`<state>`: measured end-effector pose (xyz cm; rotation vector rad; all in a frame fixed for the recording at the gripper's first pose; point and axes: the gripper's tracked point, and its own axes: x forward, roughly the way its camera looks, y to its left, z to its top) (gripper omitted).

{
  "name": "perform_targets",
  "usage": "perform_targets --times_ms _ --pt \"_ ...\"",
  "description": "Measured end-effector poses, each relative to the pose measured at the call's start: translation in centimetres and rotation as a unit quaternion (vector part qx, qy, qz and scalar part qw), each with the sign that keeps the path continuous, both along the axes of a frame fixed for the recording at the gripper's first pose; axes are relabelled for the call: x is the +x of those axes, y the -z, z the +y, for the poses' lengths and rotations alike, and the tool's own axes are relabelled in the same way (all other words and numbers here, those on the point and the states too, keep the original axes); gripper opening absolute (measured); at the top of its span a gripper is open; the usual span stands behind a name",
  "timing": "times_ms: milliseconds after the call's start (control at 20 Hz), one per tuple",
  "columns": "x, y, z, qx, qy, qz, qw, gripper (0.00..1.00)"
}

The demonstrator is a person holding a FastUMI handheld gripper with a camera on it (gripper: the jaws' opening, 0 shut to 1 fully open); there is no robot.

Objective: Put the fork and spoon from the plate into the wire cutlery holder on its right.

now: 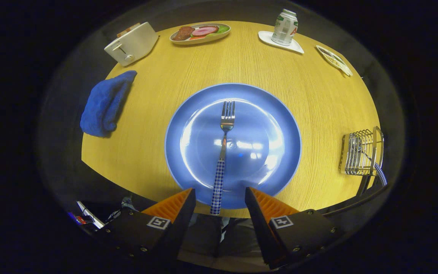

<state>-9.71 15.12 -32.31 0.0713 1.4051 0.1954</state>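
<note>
I hold the gripper (220, 198) wide open, its 2 fingers straddling the fork (222, 156) handle overhanging the blue plate (280, 114), ready to pinch; the wire cutlery holder (360, 152) waits right.

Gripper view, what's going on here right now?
A handheld gripper hovers open over the near edge of a blue plate. A fork lies on the plate, its checked handle between the fingers, neither touching it. The wire cutlery holder to the right already has a checked handle sticking out of it, probably the spoon. So the fork is what remains.
</note>
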Motion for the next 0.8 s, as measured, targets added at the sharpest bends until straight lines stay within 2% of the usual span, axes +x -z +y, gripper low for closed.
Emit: perform_targets --times_ms 50,150,200,300,350,450,600,800 --pt "0.0 0.1 -0.1 -0.004 -0.003 0.004 1.000 0.79" --pt "0.3 0.5 0.1 -0.005 -0.005 0.006 1.000 0.80" --pt "0.2 0.5 0.2 -0.006 -0.005 0.014 1.000 0.68" --pt "-0.3 1.0 0.5 -0.004 -0.010 0.026 1.000 0.56" --pt "-0.1 1.4 0.5 -0.008 -0.003 0.028 1.000 0.56" --pt "0.0 1.0 0.6 -0.004 -0.007 0.037 0.999 0.15" --pt "0.3 0.6 0.4 0.001 -0.010 0.032 0.999 0.16" --pt "0.0 -0.4 -1.2 -0.013 -0.037 0.039 0.998 0.16"
